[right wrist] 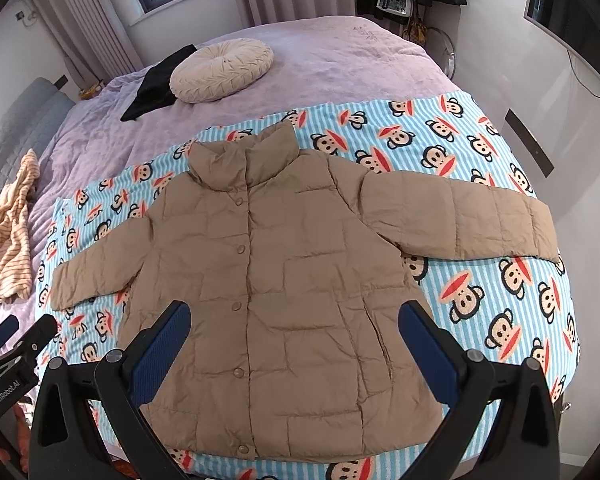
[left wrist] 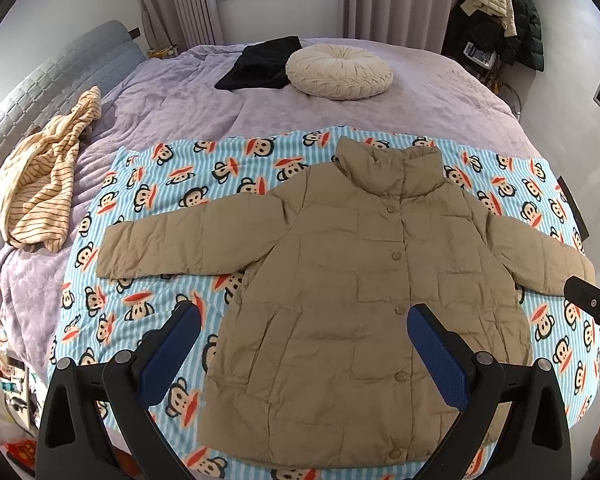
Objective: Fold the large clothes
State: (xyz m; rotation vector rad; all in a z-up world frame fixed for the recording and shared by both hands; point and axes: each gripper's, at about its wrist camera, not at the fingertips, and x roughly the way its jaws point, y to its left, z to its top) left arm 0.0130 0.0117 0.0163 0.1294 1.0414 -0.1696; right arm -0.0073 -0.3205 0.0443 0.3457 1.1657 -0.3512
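A tan puffer jacket (left wrist: 340, 280) lies flat, front up and buttoned, sleeves spread out, on a blue striped monkey-print blanket (left wrist: 148, 184) on the bed. It also shows in the right wrist view (right wrist: 284, 304). My left gripper (left wrist: 304, 316) is open and empty, held above the jacket's lower left part. My right gripper (right wrist: 294, 314) is open and empty, held above the jacket's lower middle. The right gripper also shows at the right edge of the left wrist view (left wrist: 592, 304). The left gripper shows at the left edge of the right wrist view (right wrist: 16, 344).
The bed has a purple cover (left wrist: 420, 112). A round cream cushion (left wrist: 339, 71) and a black garment (left wrist: 260, 64) lie at its far side. A striped yellow garment (left wrist: 44, 184) lies at the left by the grey headboard (left wrist: 40, 80). Coats (left wrist: 512, 20) hang in the far right corner.
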